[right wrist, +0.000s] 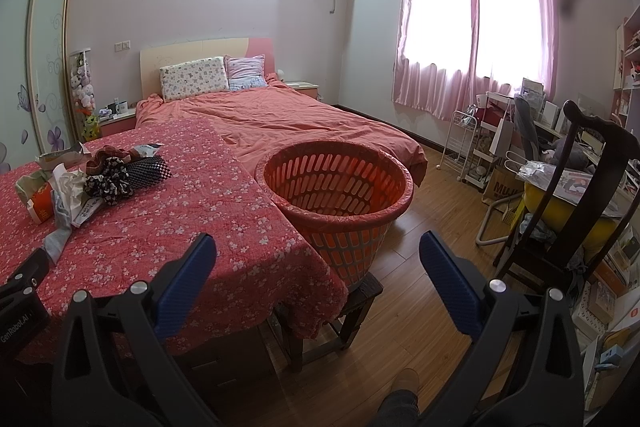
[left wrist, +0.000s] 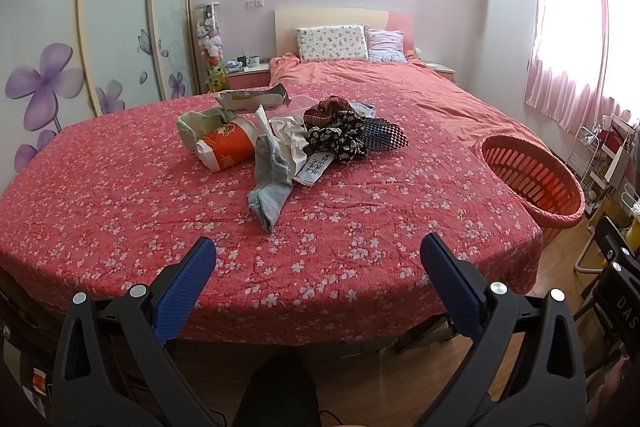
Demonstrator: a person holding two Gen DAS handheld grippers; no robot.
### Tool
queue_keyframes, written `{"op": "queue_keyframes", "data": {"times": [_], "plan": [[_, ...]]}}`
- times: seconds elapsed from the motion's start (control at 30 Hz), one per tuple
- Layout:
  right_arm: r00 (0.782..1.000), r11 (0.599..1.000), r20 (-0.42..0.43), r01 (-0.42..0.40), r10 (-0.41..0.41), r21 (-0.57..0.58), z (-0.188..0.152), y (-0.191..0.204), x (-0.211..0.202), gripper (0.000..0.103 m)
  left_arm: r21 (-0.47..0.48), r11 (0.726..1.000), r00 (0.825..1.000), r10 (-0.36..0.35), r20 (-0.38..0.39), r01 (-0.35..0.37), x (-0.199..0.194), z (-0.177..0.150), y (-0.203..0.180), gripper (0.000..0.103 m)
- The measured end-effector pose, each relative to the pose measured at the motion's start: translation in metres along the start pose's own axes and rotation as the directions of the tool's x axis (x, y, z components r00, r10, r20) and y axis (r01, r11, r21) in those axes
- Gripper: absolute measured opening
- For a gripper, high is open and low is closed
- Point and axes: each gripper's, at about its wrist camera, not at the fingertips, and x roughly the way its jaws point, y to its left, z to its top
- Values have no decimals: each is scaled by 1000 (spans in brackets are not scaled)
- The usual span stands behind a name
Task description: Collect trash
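Note:
A heap of mixed items lies on the red flowered tablecloth (left wrist: 120,211): an orange and white bottle (left wrist: 226,147), crumpled white paper (left wrist: 289,135), a printed paper slip (left wrist: 315,167), a torn wrapper (left wrist: 252,98), a grey sock (left wrist: 271,187) and dark patterned cloths (left wrist: 340,135). An orange slotted basket (right wrist: 338,193) stands on a low stool at the table's right corner. My left gripper (left wrist: 318,251) is open, short of the heap and above the table's near edge. My right gripper (right wrist: 318,251) is open, just in front of the basket. Neither holds anything.
A bed (right wrist: 280,123) with a salmon cover and pillows lies behind the table. To the right stand a dark wooden chair (right wrist: 576,195), a white wire rack (right wrist: 464,147) and cluttered shelves. Wooden floor (right wrist: 432,291) runs between basket and chair. A person's foot (right wrist: 404,383) shows below.

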Motion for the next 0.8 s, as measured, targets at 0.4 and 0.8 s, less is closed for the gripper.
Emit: {"op": "queue_keyframes", "data": {"times": [0.4, 0.8], "plan": [[996, 996, -11, -85, 85, -16, 5, 24, 12, 99, -38, 999, 1000, -7, -23, 6, 15, 2, 23, 101], [976, 976, -56, -211, 209, -46, 13, 75, 36, 99, -99, 995, 999, 9, -42, -13, 66, 26, 77, 90]]}}
